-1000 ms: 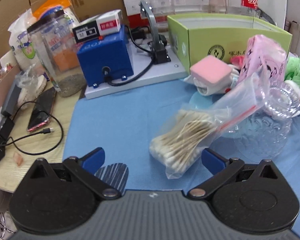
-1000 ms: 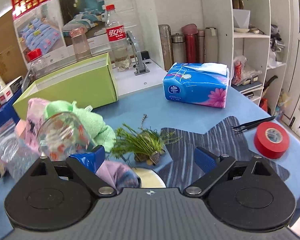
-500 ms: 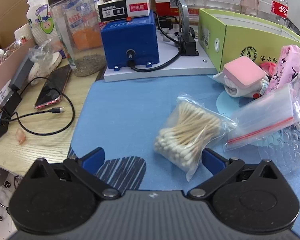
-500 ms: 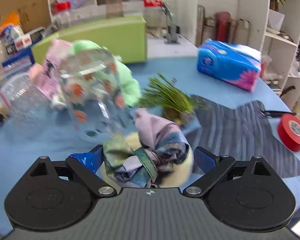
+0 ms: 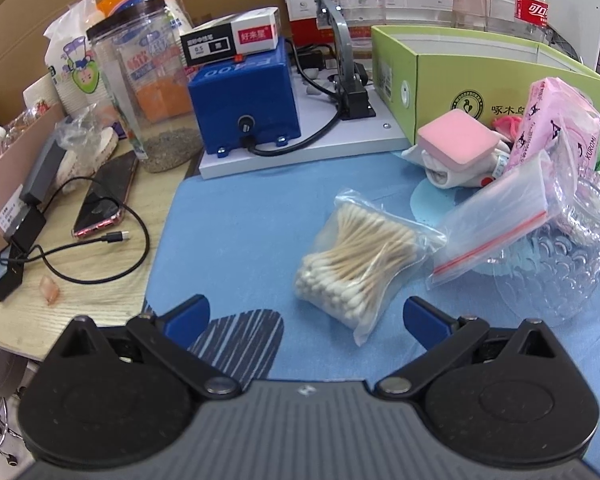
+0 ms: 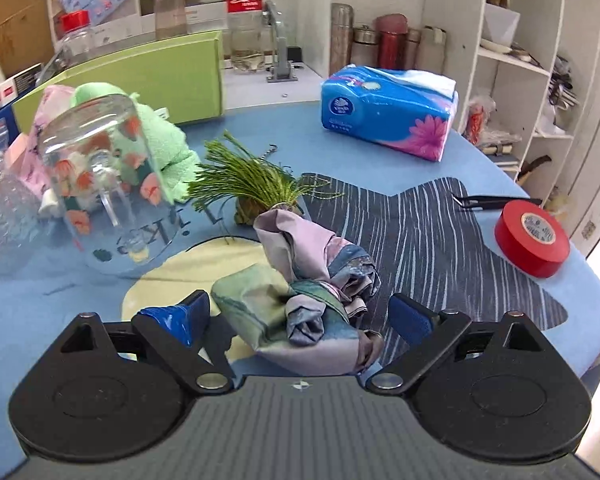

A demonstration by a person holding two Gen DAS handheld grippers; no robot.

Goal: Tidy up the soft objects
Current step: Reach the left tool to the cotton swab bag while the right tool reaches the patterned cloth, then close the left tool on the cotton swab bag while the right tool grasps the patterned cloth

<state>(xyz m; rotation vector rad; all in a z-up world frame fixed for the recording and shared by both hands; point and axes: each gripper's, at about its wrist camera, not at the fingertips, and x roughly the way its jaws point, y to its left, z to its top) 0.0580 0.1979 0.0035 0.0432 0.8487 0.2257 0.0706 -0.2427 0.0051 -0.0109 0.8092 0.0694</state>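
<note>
While the right gripper (image 6: 300, 316) sits low over the near edge of the blue table mat (image 6: 260, 128), its blue fingers are spread wide with a crumpled pastel cloth (image 6: 300, 296) lying between them. I can't tell if either finger is actually touching the fabric, but nothing is pinched. The cloth is partly on a pale yellow patch of the mat and partly on the dark striped patch (image 6: 440, 240). Just behind it there's a little tuft of fake green grass (image 6: 252, 184), and toward the left edge a clear glass mug (image 6: 100, 184) with orange flowers lies tipped on its side against a green fluffy towel (image 6: 160, 140). A blue pack of tissues (image 6: 388, 116) sits near the far edge, and a red roll of tape (image 6: 532, 240) is over by the right edge with black tweezers (image 6: 492, 200) just behind it.

The left gripper (image 5: 306, 316) is wide open too, holding nothing, hovering above the near left part of the mat. A zip bag of cotton swabs (image 5: 356, 264) lies flat on the mat just ahead of it, closer to the right finger. Behind that, near the far right, there's a pink sponge (image 5: 456, 144) on top of a white sock-like thing, right beside a pink Kuromi tissue pack (image 5: 556, 120) and in front of the green cardboard box (image 5: 500, 80). A phone (image 5: 104, 196) and black cable (image 5: 100, 252) are off the mat on the wooden tabletop (image 5: 60, 300) at the left.
</note>
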